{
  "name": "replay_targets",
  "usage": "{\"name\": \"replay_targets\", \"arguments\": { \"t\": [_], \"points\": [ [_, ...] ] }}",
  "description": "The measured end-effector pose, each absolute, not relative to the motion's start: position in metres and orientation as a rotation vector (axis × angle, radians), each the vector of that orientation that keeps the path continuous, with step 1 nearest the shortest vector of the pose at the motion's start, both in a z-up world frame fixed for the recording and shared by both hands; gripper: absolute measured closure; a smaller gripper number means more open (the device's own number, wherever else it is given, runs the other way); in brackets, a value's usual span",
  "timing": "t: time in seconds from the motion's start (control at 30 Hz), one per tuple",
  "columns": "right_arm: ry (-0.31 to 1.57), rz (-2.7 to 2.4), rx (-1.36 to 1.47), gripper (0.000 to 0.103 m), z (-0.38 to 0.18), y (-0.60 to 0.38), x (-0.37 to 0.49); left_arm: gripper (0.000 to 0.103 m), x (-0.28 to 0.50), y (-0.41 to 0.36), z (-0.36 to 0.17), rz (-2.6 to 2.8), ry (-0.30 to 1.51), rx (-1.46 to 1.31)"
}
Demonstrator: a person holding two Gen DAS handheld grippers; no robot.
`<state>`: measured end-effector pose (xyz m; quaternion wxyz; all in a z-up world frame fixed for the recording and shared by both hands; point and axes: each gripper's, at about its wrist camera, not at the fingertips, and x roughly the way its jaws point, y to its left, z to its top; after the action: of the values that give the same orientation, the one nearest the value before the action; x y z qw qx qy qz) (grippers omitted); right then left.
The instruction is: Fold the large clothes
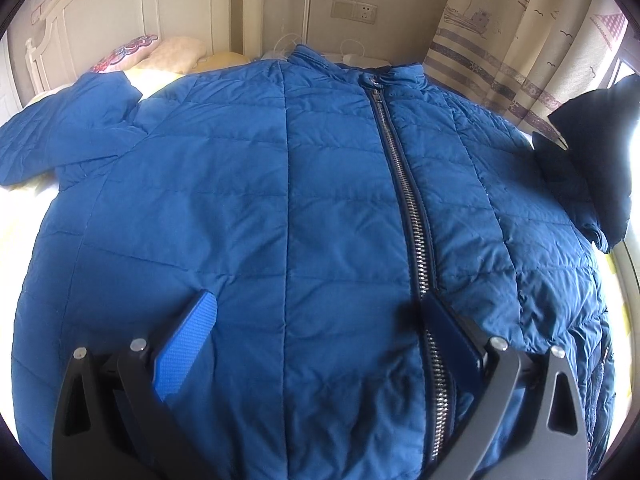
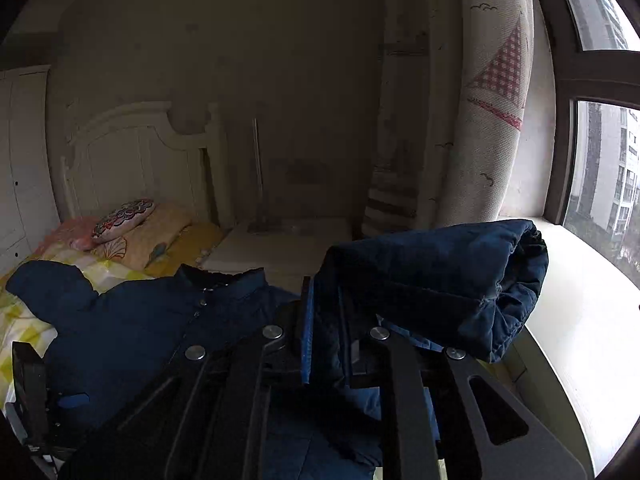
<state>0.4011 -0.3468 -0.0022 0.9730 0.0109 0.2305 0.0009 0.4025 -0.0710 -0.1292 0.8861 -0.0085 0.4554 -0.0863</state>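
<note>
A blue quilted jacket [image 1: 248, 208] lies front up on the bed, zipped shut with a silver zipper [image 1: 404, 184]. Its left sleeve [image 1: 68, 128] lies spread out at the far left. My left gripper [image 1: 316, 300] is open, hovering over the jacket's lower front, with the zipper under its right finger. My right gripper [image 2: 326, 312] is shut on the jacket's right sleeve [image 2: 440, 276] and holds it lifted, the cuff [image 2: 516, 292] hanging to the right. In the left wrist view the raised sleeve [image 1: 600, 152] and right gripper show as a dark shape at the right edge.
The bed has a yellow checked sheet [image 2: 24, 320] and pillows [image 2: 132, 224] by the white headboard [image 2: 132, 160]. A white bedside table [image 2: 288, 244] stands behind the collar. A curtain [image 2: 488, 120], window sill [image 2: 580, 320] and window are on the right.
</note>
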Motion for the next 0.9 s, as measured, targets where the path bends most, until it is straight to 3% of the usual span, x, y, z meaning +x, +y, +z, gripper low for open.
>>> {"name": "replay_targets", "arguments": {
  "t": [0.13,0.17,0.2,0.23,0.27,0.4,0.67,0.9],
  "points": [
    [0.564,0.149,-0.035,0.088,-0.044,-0.302,0.401,0.002,0.402,-0.070,-0.129,-0.182,0.946,-0.020],
    [0.606,0.183,-0.051,0.079,-0.055,-0.294,0.398,0.002,0.402,-0.070,-0.129,-0.182,0.946,-0.020],
    [0.647,0.209,-0.063,0.069,-0.065,-0.287,0.394,0.002,0.402,-0.071,-0.129,-0.182,0.946,-0.020],
    [0.674,0.220,-0.066,0.038,-0.072,-0.279,0.384,0.002,0.402,-0.070,-0.129,-0.182,0.946,-0.020],
    [0.675,0.223,-0.063,0.016,-0.076,-0.278,0.374,0.002,0.402,-0.071,-0.129,-0.181,0.946,-0.019],
    [0.620,0.170,0.044,0.015,-0.079,-0.298,0.336,0.002,0.402,-0.071,-0.130,-0.177,0.946,-0.013],
    [0.401,-0.184,0.664,0.015,-0.109,-0.418,0.277,0.005,0.401,-0.094,-0.111,-0.198,0.945,0.034],
    [0.317,-0.207,0.739,0.015,-0.111,-0.440,0.264,0.004,0.356,-0.244,-0.061,-0.390,0.643,0.448]
  ]
}}
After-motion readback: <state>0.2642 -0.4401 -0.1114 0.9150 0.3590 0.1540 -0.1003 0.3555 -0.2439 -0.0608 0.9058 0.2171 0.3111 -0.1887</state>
